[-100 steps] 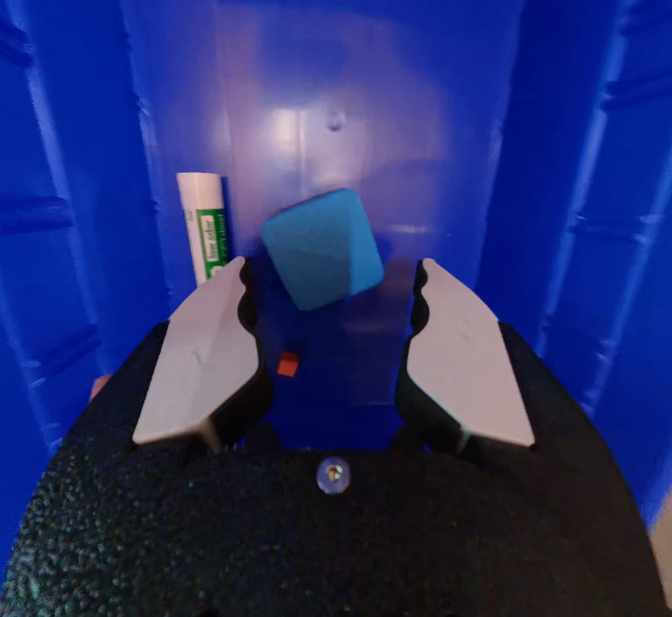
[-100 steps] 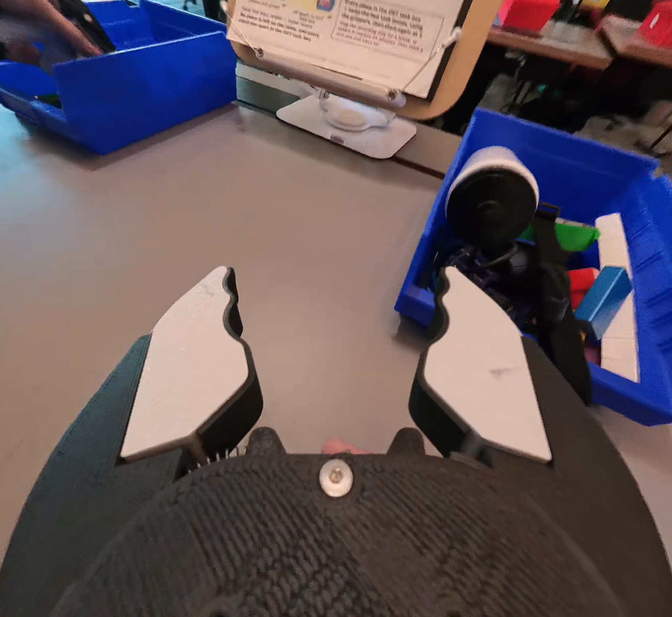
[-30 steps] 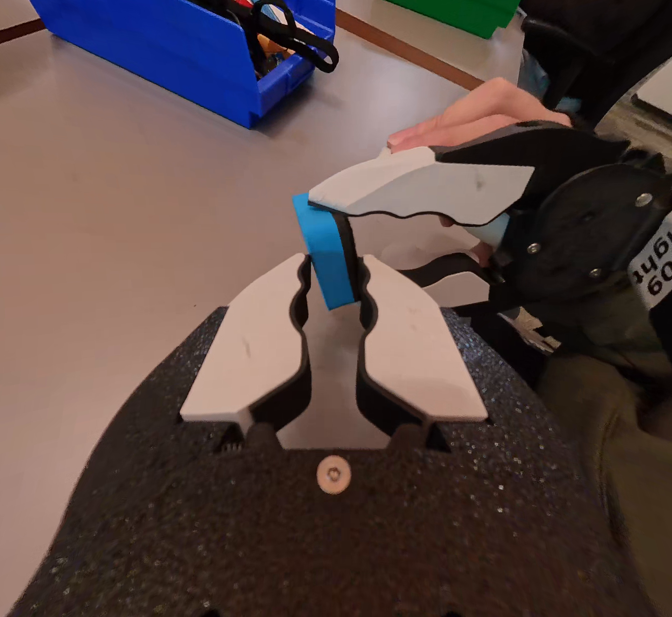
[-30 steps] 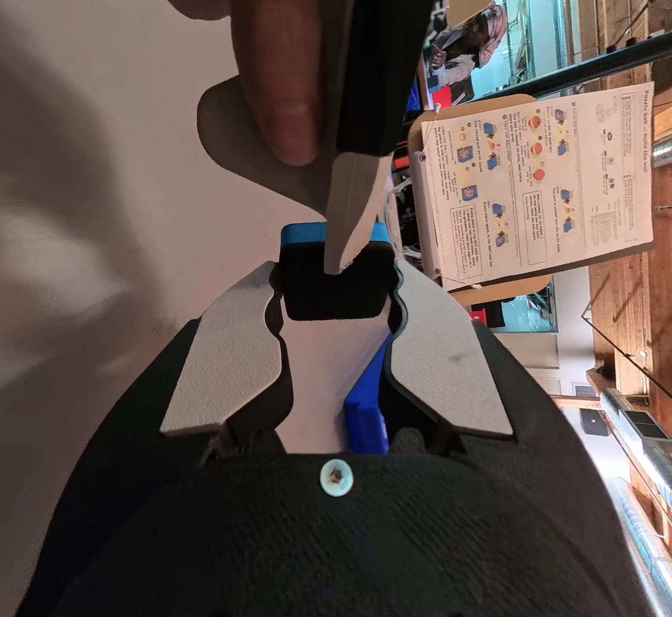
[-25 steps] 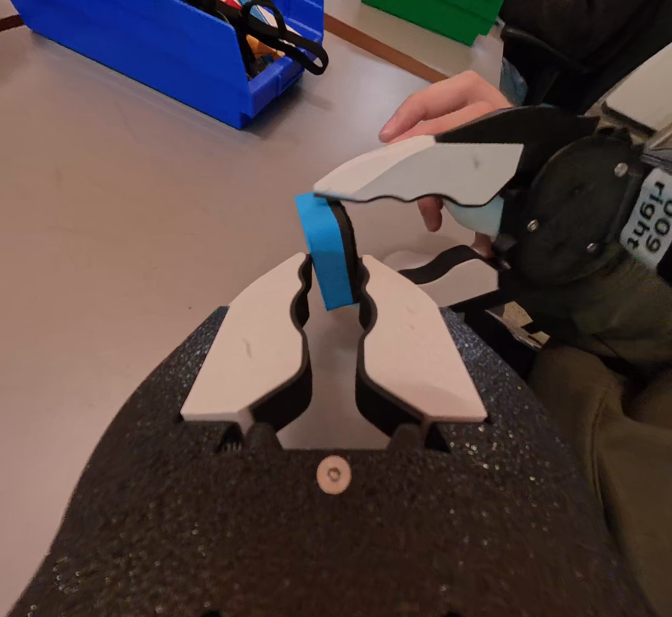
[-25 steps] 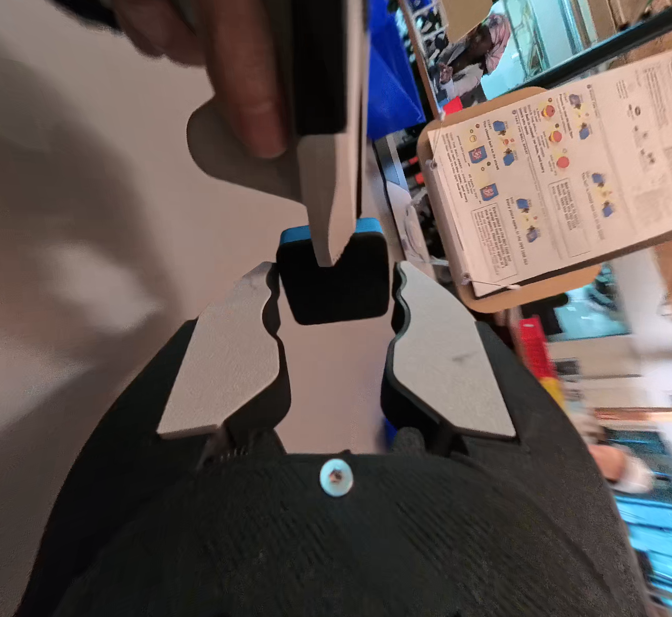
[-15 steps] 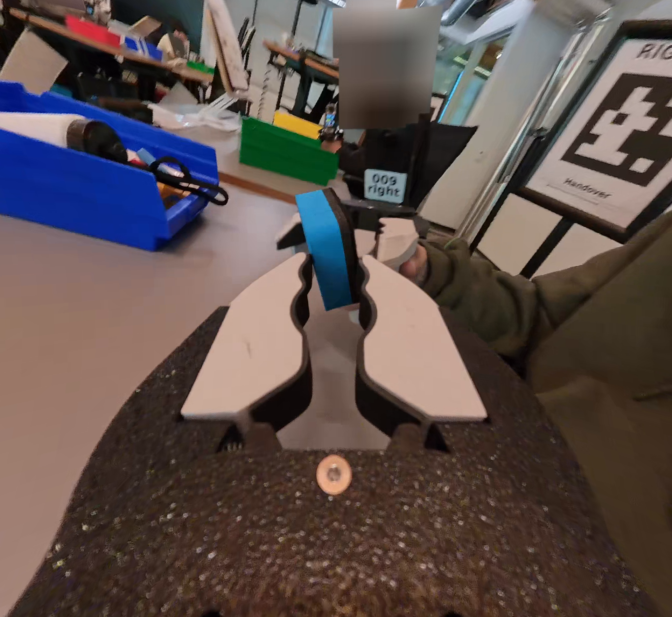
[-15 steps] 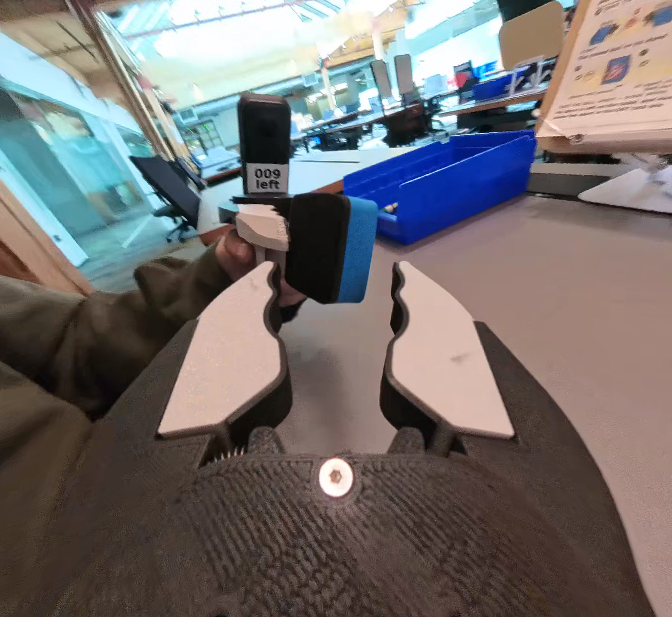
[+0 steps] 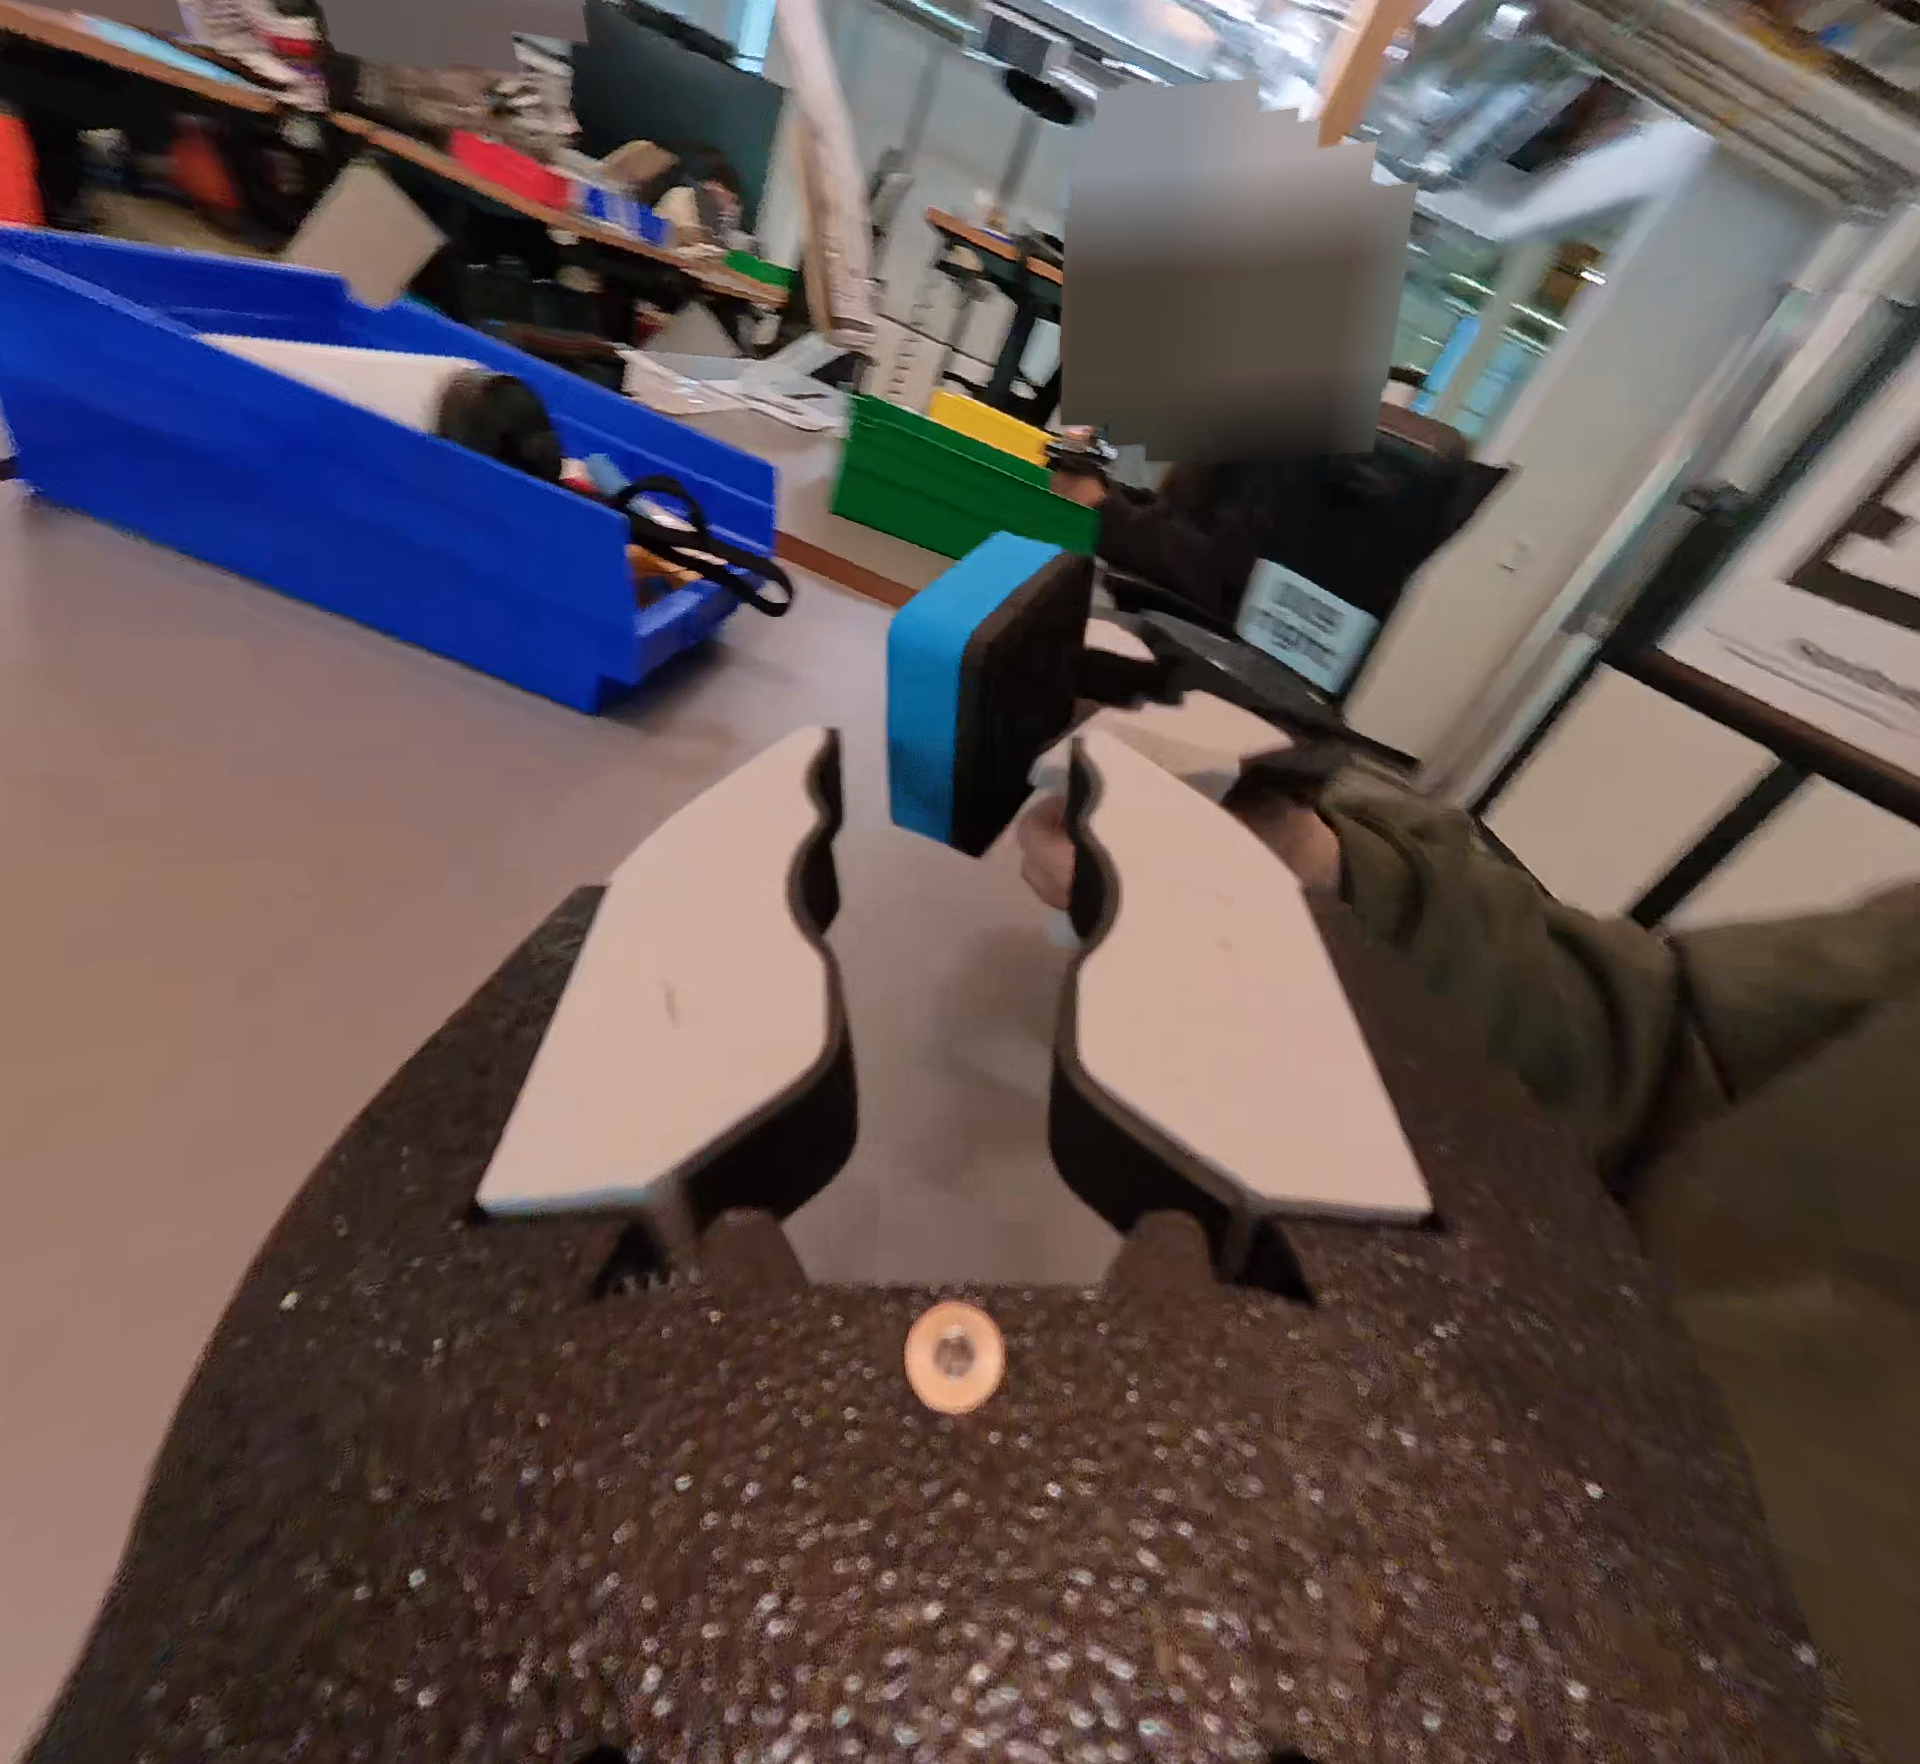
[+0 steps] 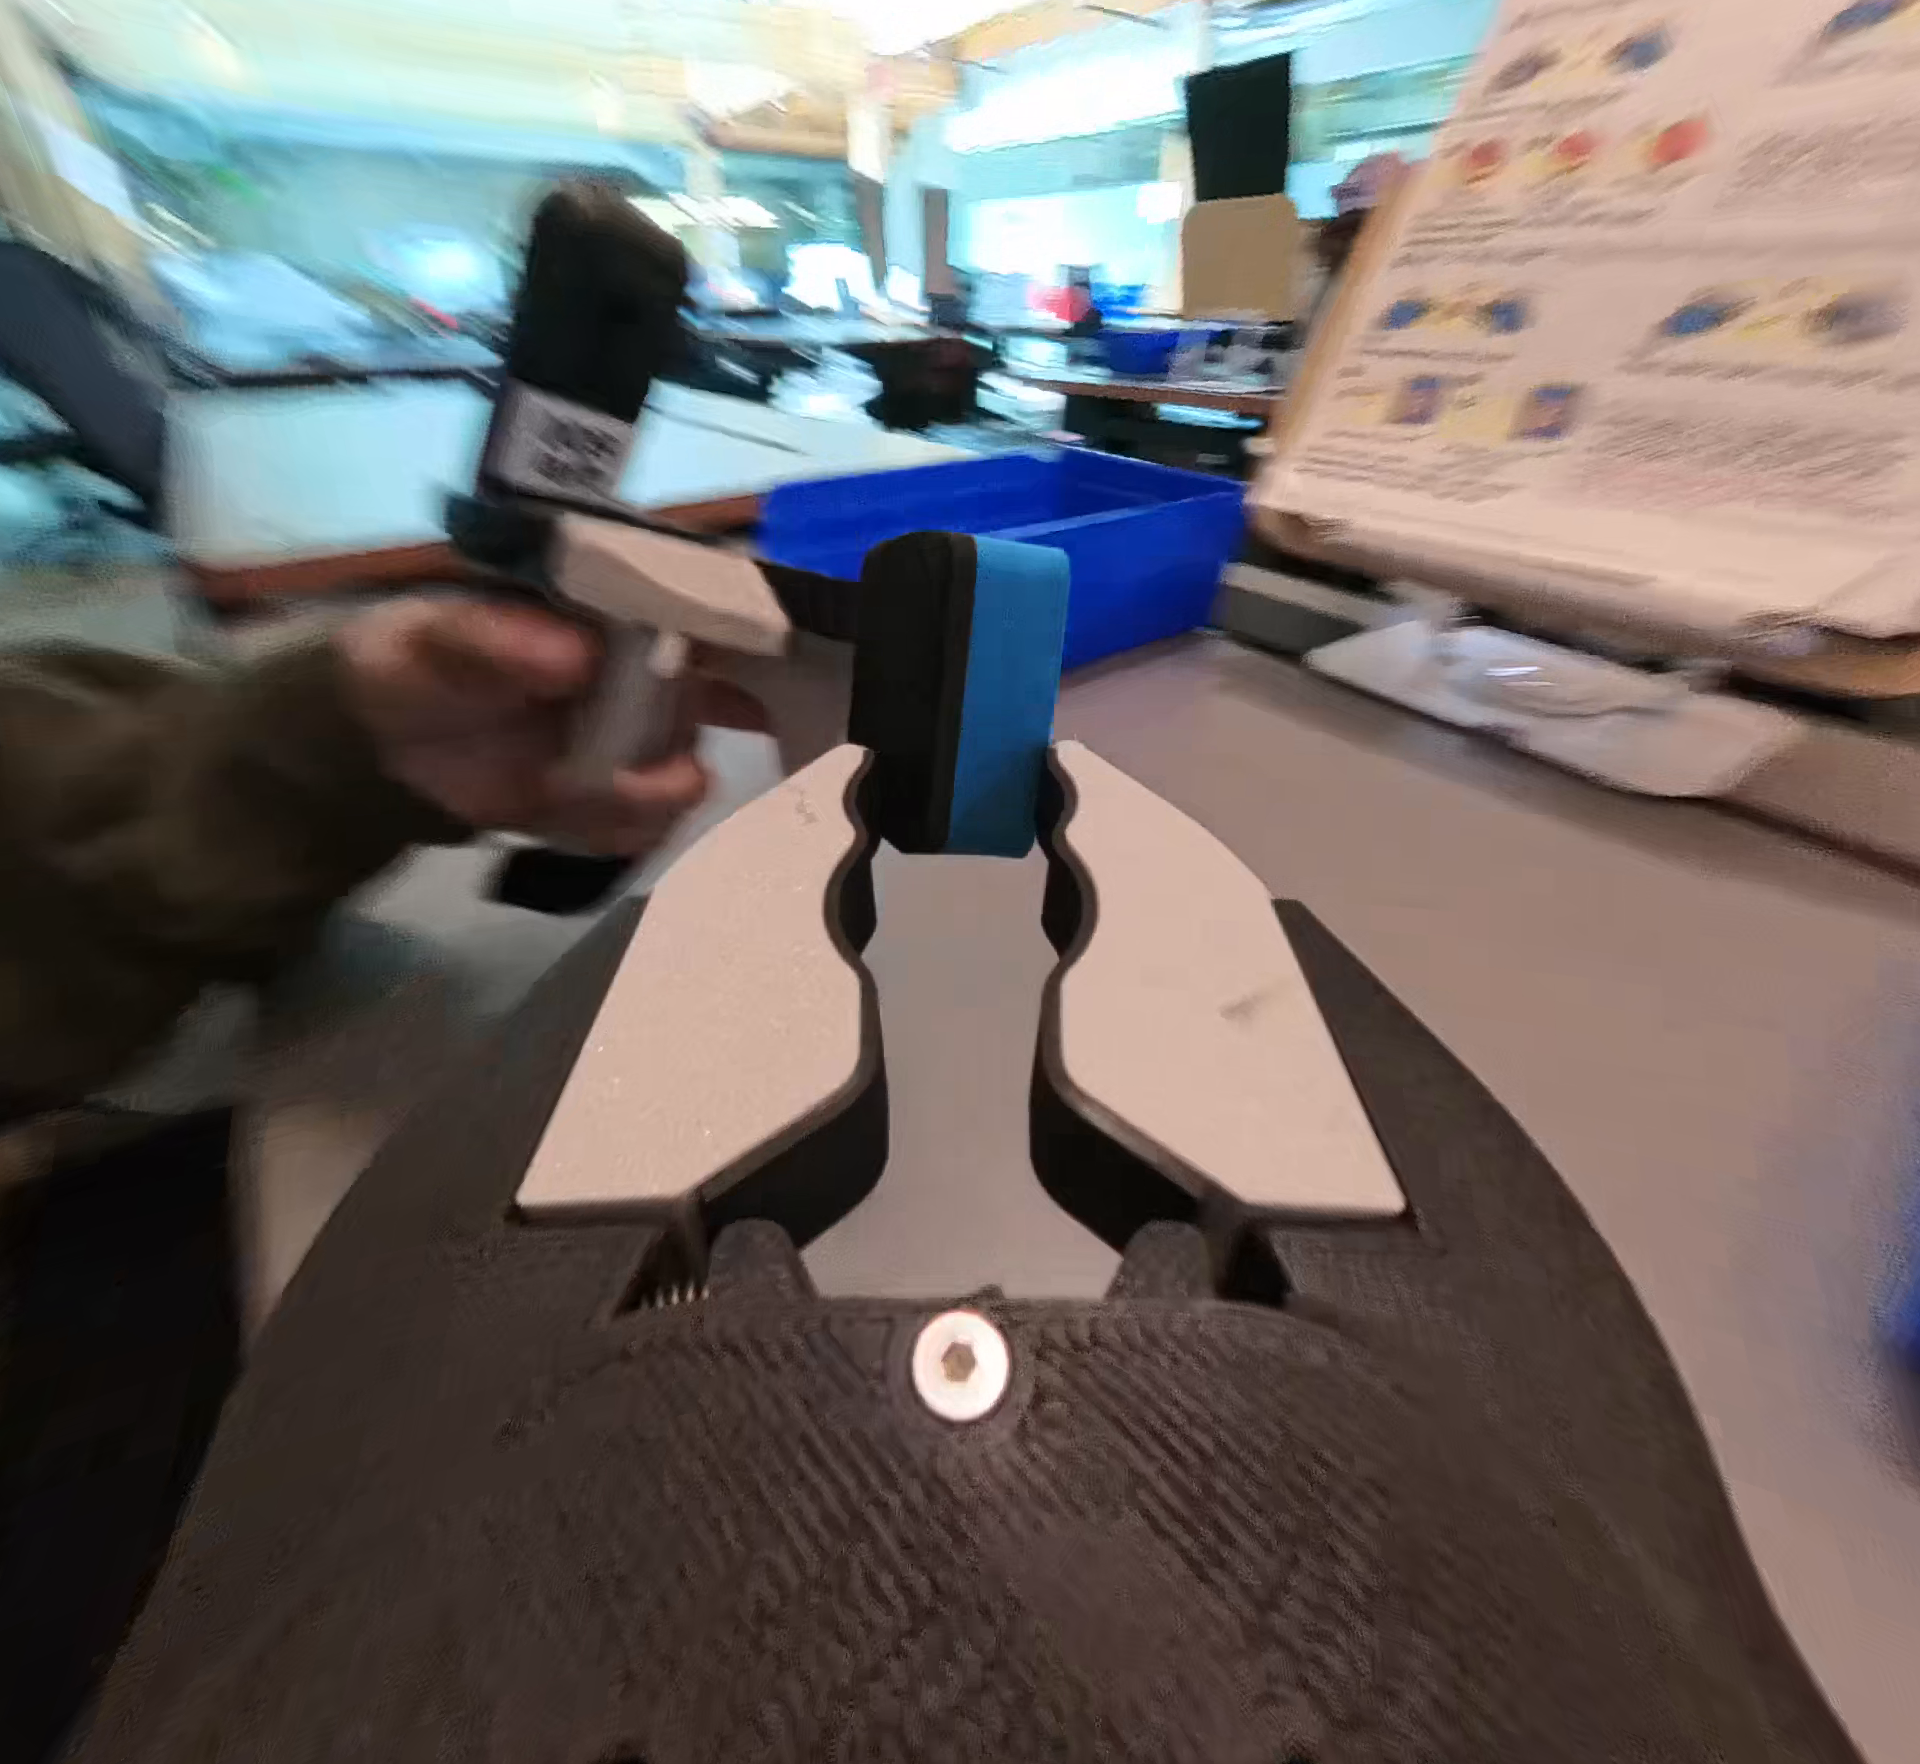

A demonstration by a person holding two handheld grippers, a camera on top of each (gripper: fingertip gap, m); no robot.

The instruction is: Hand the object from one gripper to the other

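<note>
The right gripper point(image 10: 956, 784) is clamped on the block point(image 10: 961, 691), a small pad with a blue layer and a black layer. Its two fingers press the block's lower end from either side, and most of the block stands above the tips, upright over the grey table point(image 10: 1455, 935).

The left gripper point(image 9: 951, 805) has its jaws parted to a moderate gap with nothing between them. In the left wrist view the block point(image 9: 971, 696) sits just past the fingertips and slightly above them (blue layer toward the left finger, black toward the right), apart from both. Behind it the right gripper is mostly hidden, so its grip cannot be judged from that side.

In the right wrist view the left gripper point(image 10: 769, 608) appears blurred beside the block; it seems clear of it. A blue bin point(image 9: 343, 488) stands on the table to the left.
</note>
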